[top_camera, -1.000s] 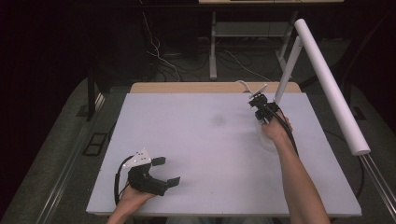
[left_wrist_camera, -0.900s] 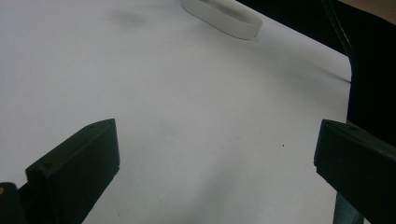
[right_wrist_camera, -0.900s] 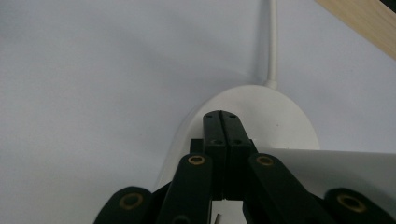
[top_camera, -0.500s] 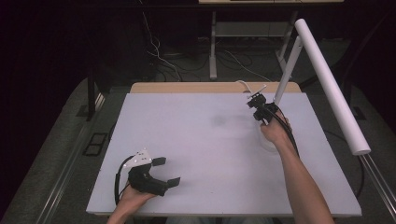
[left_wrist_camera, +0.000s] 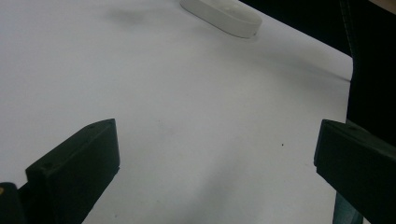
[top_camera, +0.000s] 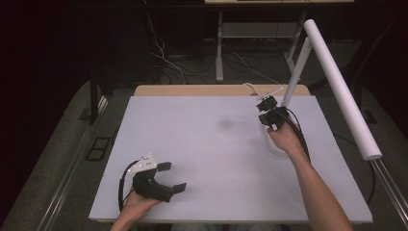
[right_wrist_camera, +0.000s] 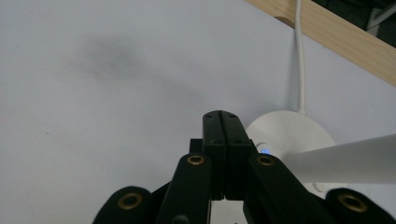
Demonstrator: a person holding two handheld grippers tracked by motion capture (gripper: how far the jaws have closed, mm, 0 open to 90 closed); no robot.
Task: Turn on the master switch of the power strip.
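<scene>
While the left gripper (top_camera: 166, 179) rests near the bench (top_camera: 202, 144) front edge with jaws spread wide and empty, the right gripper (top_camera: 269, 109), jaws pressed together on nothing, hovers over the desk lamp's round base (right_wrist_camera: 289, 128), seemingly to press its lit button (right_wrist_camera: 265, 151).

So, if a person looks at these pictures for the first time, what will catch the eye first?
Probably the long white tube slanting above the table's right edge, with a thinner white arm rising to it from a round white base that shows a small blue light. The right gripper, shut, sits at that base; the left gripper rests open near the front.
</scene>
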